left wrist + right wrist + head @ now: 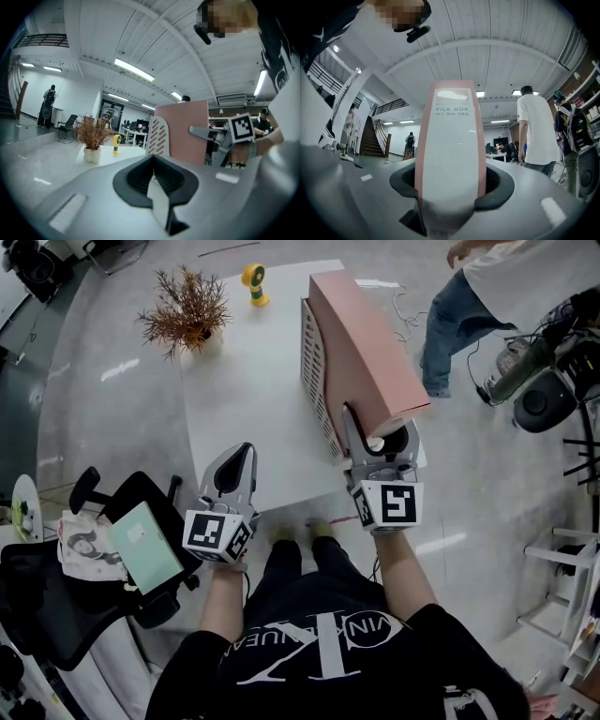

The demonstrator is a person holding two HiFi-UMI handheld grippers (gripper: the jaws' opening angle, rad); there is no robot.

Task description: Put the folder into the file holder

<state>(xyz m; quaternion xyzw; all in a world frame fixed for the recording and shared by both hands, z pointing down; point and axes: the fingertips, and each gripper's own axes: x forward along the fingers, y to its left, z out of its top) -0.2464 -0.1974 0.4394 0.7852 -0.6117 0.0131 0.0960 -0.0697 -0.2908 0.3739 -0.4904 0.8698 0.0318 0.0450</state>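
The right claw (380, 442) pinches the narrow spine of a rigid pink folder (366, 348), its glossy white label reading "FILE BOX, A4-S 55mm", with the box-shaped body stretching straight ahead of the claw over a smooth white tabletop (244, 399). Against the folder's left flank stands the white file holder (314, 371), its wall cut with slanted slots; whether the folder's base sits inside cannot be told. The left claw (236, 470), pressed together and empty, hovers at the tabletop's near edge, well left of the right claw.
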